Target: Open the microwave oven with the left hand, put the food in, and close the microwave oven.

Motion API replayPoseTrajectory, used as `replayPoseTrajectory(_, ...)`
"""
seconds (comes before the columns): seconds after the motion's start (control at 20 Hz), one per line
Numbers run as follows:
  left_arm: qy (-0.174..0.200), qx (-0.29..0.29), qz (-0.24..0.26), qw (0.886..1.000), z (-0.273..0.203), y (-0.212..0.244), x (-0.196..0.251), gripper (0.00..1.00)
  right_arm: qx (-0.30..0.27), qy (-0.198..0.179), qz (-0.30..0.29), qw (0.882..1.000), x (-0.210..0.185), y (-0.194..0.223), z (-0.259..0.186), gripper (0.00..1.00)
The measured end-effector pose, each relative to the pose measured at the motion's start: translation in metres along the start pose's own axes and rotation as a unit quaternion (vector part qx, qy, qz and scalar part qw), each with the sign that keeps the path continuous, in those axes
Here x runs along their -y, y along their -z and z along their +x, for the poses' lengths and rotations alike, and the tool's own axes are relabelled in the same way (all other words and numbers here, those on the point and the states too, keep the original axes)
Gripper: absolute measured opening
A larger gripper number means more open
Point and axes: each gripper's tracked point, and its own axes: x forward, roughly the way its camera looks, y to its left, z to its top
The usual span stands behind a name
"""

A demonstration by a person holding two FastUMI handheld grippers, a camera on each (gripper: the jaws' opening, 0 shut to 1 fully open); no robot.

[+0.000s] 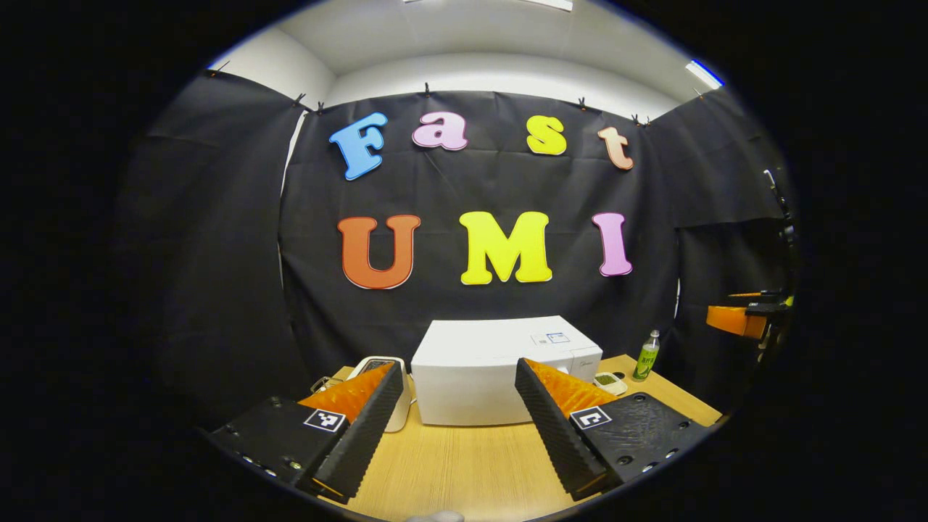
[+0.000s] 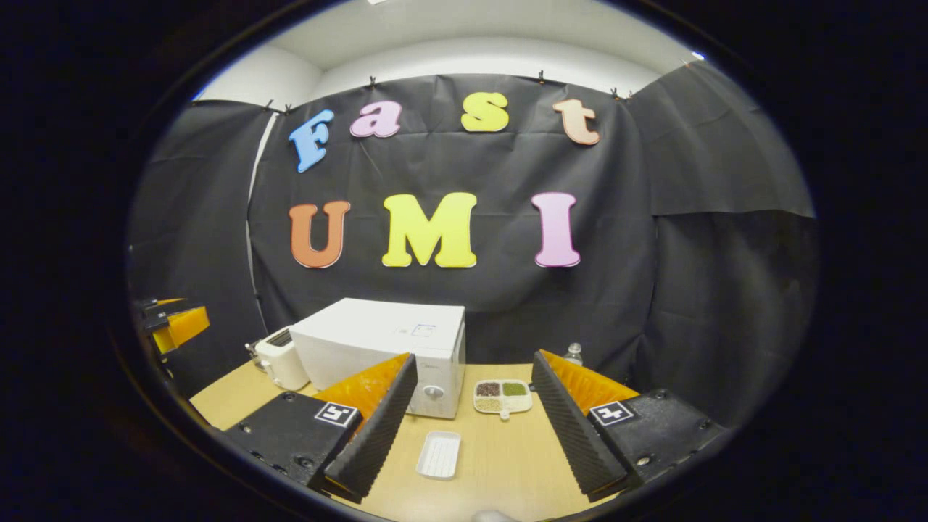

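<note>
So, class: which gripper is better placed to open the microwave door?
Left. Its open fingers frame the closed microwave straight ahead; the right gripper faces the food tray and white tray.

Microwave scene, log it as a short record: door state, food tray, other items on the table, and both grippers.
microwave: white, on the wooden table, door closed
food tray: divided, filled, on the table right of the microwave
empty white tray: nearer the camera, in front of the microwave
toaster: left of the microwave
green bottle: behind the food tray
left gripper: open, holding nothing
right gripper: open, holding nothing
</note>
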Motion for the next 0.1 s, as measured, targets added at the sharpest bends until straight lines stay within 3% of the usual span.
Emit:
replayPoseTrajectory(0.05,0.000,-0.001,0.000,1.000,0.0006,0.0006,-0.0010,0.96,0.000,0.000,0.000,1.000,-0.0011,-0.0010,-0.0010,0.92)
replayPoseTrajectory(0.1,0.002,0.000,-0.002,1.000,0.0011,-0.0002,0.0001,0.96,0.000,0.000,-0.001,1.000,-0.0028,-0.0009,-0.0008,0.92)
